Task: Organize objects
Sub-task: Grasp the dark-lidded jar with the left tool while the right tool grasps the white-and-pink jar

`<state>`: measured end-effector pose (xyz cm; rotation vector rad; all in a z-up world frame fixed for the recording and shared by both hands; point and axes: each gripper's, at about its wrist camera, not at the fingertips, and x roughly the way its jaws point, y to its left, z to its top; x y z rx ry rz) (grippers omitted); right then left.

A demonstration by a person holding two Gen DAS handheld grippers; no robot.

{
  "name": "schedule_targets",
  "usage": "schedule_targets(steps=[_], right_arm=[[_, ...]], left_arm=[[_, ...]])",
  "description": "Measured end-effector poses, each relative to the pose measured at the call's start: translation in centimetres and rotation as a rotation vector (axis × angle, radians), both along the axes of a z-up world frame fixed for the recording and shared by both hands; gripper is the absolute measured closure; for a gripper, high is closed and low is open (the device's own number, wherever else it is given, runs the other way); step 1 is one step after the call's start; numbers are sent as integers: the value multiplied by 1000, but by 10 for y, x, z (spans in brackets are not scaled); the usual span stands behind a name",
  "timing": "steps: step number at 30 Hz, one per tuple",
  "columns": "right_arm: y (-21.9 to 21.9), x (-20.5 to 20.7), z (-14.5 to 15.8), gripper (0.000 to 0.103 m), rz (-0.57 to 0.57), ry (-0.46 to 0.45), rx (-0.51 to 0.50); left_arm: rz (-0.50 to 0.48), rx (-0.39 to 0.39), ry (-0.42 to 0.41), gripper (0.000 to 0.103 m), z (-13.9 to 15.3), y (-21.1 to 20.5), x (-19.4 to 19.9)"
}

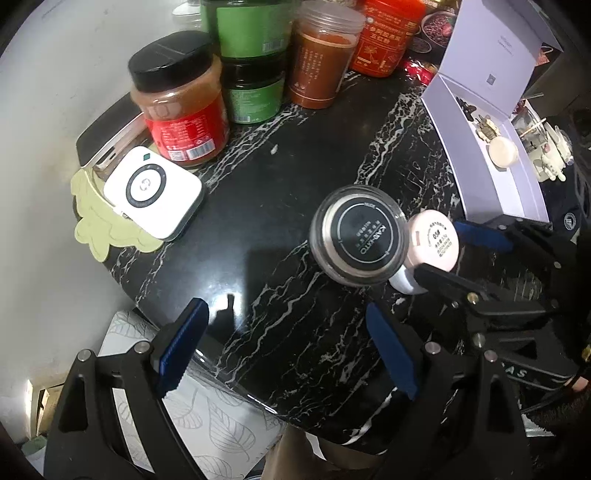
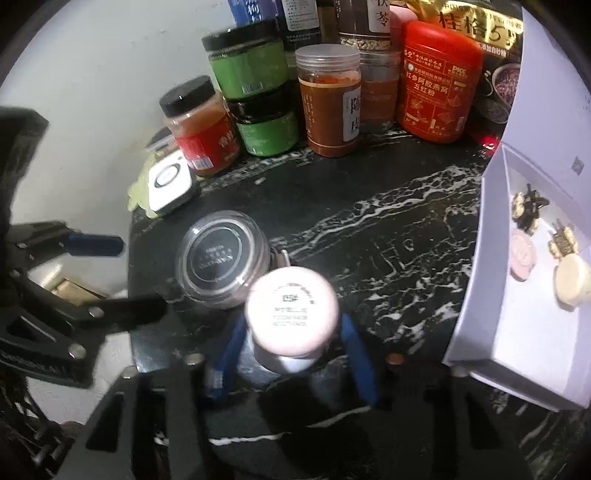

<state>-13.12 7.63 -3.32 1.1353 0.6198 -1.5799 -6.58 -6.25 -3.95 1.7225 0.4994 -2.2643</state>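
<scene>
A small bottle with a pink round end (image 2: 291,314) stands on the black marble table (image 2: 388,229). The blue pads of my right gripper (image 2: 291,326) press its sides, so the gripper is shut on it. In the left wrist view the same pink bottle (image 1: 434,240) sits between the right gripper's (image 1: 436,249) fingers. Touching the bottle on its left is a glass jar with a black printed lid (image 1: 356,236) (image 2: 223,264). My left gripper (image 1: 286,306) hangs open over the table's near edge, in front of the jar, with nothing between its fingers.
Along the back stand a red-labelled jar (image 1: 181,99), stacked green jars (image 1: 251,55), a brown jar (image 1: 321,55) and a red canister (image 1: 388,33). An open white box (image 1: 491,122) with small trinkets stands at the right. A white square device (image 1: 153,192) lies on a green mat at left.
</scene>
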Motion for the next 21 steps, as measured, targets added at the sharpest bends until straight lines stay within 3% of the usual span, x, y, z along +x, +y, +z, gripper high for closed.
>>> schedule_targets(steps=[8,21], right_arm=[[14,-4,0,51,-2,-13,-7],[21,-6,1,51,11,-9,-9]], left_arm=[[-50,35,29,16,-4,10,-12],[-124,-22,59,16,-11,24,-39]])
